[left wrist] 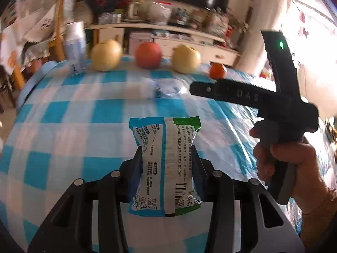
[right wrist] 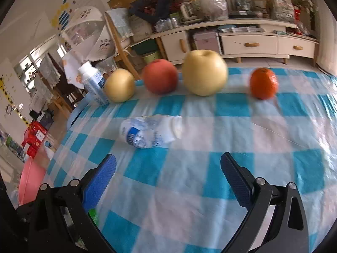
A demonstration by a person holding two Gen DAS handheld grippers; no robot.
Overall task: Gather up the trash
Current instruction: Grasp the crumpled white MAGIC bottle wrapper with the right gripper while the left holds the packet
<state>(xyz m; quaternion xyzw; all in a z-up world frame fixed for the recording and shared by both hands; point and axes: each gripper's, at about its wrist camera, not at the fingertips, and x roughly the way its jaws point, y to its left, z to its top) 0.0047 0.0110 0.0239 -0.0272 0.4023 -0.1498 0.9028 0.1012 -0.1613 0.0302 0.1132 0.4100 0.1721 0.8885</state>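
Left gripper (left wrist: 166, 162): mine, held low over the checked tablecloth (left wrist: 84, 113), pointing toward the far edge of the table. My fingers are closed on a wet-wipe packet (left wrist: 165, 164), pads pressed against its two long sides about midway along.

Wet-wipe packet: flat sealed pouch, white middle band, blue panel on one side, green on the other, barcode and small print facing up, crimped ends. It stands out forward between my fingers, above the cloth.

Right gripper (right wrist: 168, 166): mine, angled down at the cloth from the near side. My fingers (right wrist: 101, 177) are spread wide, blue ribbed pads facing each other, nothing between them. In the left wrist view my right hand (left wrist: 290, 164) wraps its handle, well to the right of the packet.

Crushed bottle (right wrist: 150, 130): crumpled clear plastic, blue and white label, lying on its side on the cloth ahead of my open right fingers, apart from them.

Far edge, in a row: upright white and blue bottle (right wrist: 93, 84), yellow pear (right wrist: 120, 87), red apple (right wrist: 160, 76), larger yellow pear (right wrist: 204, 72), orange (right wrist: 264, 83).

Pink bin (right wrist: 29, 183): beyond the table's left edge, lower down.
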